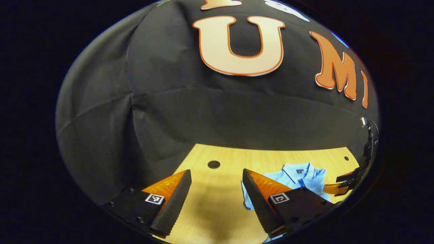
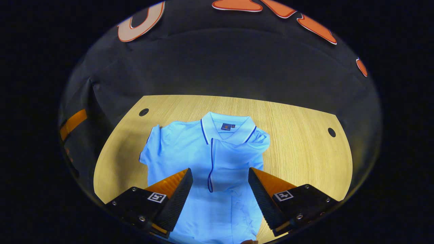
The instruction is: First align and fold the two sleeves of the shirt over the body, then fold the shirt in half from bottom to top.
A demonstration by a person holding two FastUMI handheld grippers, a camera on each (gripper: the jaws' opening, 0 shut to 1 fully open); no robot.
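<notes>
Lying flat, shirt [image 2: 203, 159] covers wooden table [image 2: 298, 135].

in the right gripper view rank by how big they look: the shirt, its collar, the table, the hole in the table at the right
1. table
2. shirt
3. collar
4. hole

The order is clear; nearness doesn't change it.

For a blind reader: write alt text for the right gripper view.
A light blue shirt lies flat on a wooden table, collar at the far end, one sleeve folded over the body. The open right gripper hovers above it.
</notes>
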